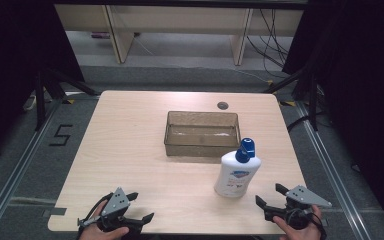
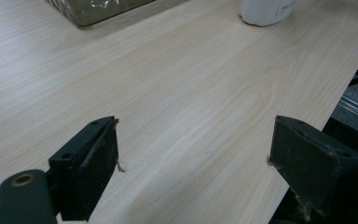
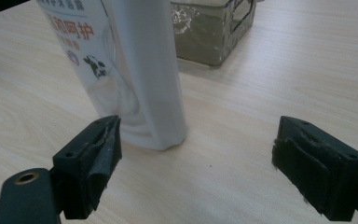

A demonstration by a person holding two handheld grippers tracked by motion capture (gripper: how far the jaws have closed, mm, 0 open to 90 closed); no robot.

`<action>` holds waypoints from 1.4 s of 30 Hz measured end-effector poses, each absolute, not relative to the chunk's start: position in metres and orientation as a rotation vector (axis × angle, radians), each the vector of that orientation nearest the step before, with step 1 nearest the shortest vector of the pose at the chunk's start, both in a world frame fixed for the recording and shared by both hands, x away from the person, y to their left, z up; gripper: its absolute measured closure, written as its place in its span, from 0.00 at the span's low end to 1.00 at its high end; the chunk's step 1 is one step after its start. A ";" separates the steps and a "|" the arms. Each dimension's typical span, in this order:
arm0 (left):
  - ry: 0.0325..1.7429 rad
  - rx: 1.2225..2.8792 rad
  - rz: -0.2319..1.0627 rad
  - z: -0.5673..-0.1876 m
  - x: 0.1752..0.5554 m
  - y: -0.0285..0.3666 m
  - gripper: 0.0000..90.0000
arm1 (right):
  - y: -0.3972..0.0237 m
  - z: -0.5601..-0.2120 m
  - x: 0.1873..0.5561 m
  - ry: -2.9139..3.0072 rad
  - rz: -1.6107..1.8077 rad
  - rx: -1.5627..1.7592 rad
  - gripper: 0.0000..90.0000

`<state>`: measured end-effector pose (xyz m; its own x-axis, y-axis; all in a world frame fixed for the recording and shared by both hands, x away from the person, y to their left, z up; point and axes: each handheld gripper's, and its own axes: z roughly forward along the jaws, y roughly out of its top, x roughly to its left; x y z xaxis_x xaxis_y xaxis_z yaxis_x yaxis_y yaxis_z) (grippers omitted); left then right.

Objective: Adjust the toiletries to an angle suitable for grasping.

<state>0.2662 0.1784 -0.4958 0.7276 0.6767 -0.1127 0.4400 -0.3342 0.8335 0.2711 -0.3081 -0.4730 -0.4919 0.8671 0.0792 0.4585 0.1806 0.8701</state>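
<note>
Nearest to us, at the front edge of the wooden table [image 1: 130,145], we hold the left gripper [image 1: 141,207] in our left hand [image 1: 102,231]. Its jaws stand wide apart with only bare tabletop between them, as the left gripper view [image 2: 193,149] shows, so this claw is released and grasps nothing. It sits low over the table's near left corner, well apart from everything else on the surface.

At the near right corner we hold the right gripper [image 1: 269,195] in our right hand [image 1: 300,231]. Its jaws are also spread fully, released, with nothing pressed between the pads. In the right gripper view [image 3: 198,149] the bottle's base stands just beyond the left jaw, close to it; we cannot tell whether the two touch.

A little farther in, right of the table's middle, stands the white lotion bottle [image 1: 236,175], upright, with a blue pump cap and a blue label on its front. It is near the right gripper and well apart from the left one.

Just behind the bottle, near the table's centre, sits a brownish translucent plastic bin [image 1: 202,146], rectangular and open-topped. The bottle stands in front of its near right corner.

Beyond the bin, a round cable grommet [image 1: 222,105] is set into the tabletop near the far edge.
</note>
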 end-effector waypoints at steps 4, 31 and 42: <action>0.861 1.996 0.319 -0.496 0.266 0.179 0.17 | -0.309 -0.472 0.271 2.013 1.253 1.231 0.17; 0.866 1.992 0.313 -0.497 0.267 0.179 0.17 | -0.285 -0.444 0.260 1.983 1.389 1.094 0.18; 0.870 1.999 0.310 -0.497 0.267 0.179 0.17 | -0.279 -0.432 0.256 1.969 1.412 1.081 0.18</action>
